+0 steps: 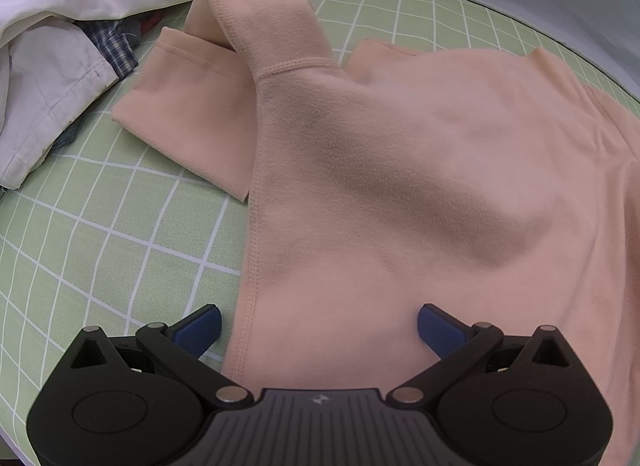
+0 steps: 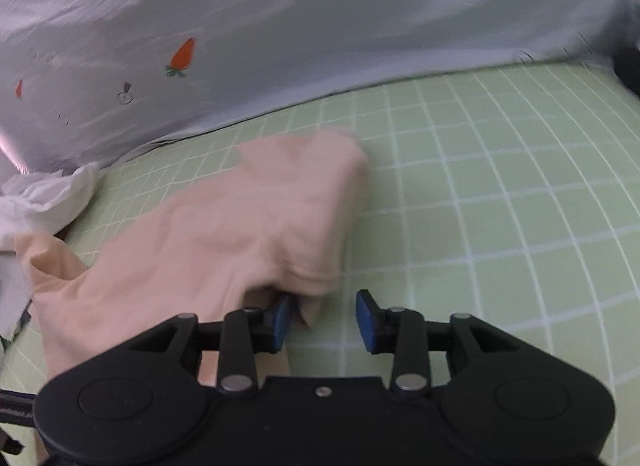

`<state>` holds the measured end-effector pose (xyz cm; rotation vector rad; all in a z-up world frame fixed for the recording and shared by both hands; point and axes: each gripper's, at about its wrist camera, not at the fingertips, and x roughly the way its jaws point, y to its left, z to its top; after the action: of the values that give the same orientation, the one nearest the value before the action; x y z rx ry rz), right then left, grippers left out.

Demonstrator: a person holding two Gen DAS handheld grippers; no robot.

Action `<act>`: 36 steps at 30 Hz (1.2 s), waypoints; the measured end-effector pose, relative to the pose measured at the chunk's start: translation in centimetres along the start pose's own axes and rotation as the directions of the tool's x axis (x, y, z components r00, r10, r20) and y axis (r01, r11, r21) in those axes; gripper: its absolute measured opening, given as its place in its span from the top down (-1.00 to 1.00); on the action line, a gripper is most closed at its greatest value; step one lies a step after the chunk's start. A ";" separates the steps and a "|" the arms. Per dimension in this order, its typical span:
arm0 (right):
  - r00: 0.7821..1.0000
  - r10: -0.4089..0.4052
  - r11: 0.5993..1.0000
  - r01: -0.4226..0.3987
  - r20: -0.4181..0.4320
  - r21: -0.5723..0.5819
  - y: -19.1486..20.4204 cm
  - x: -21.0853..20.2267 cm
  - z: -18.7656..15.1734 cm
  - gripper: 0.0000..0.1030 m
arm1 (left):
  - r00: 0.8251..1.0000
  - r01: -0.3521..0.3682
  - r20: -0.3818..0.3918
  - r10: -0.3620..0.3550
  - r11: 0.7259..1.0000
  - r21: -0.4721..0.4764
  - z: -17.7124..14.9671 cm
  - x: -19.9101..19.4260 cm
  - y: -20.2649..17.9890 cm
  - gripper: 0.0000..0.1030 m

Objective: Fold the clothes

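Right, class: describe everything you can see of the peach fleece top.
The peach fleece top looks soft and matte, with stitched seams. It lies mostly flat on the green grid-patterned sheet, one sleeve doubled back. The open left tool straddles its side edge; a bunched edge sits between the open right tool's pads.

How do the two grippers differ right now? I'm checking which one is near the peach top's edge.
The left gripper stands wide open over the peach top near its side seam; the right gripper is narrower, bunched fabric beside one pad. Neither grips the top. Both have blue pads.
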<state>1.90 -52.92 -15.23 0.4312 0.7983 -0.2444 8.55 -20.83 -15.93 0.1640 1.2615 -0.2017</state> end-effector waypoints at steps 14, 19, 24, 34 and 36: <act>0.959 -0.251 0.928 0.277 0.132 -0.250 2.2 -0.9 1.2 0.81 | 1.000 0.009 0.002 -0.009 1.000 0.013 0.1 0.1 0.2 -1.00; 0.841 -0.413 0.798 0.519 0.348 -0.306 1.2 -4.9 3.1 0.86 | 1.000 0.016 0.002 -0.016 1.000 0.023 0.2 0.2 0.2 -1.00; 0.793 -0.444 0.731 0.590 0.417 -0.344 0.6 -6.3 3.6 0.75 | 1.000 0.015 0.005 -0.016 1.000 0.021 0.3 0.2 0.3 -1.00; 0.914 -0.397 0.916 0.400 0.087 -0.022 -5.3 -4.8 0.4 0.00 | 1.000 0.014 0.007 -0.014 1.000 0.018 0.2 0.2 0.1 -1.00; 0.916 -0.397 0.918 0.396 0.054 0.016 -6.0 -4.3 0.1 -0.03 | 1.000 0.014 0.006 -0.014 1.000 0.018 0.1 0.2 0.1 -1.00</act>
<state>-3.20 -58.06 -13.69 0.2610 0.8251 -0.6353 8.75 -20.76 -16.08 0.1701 1.2557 -0.2251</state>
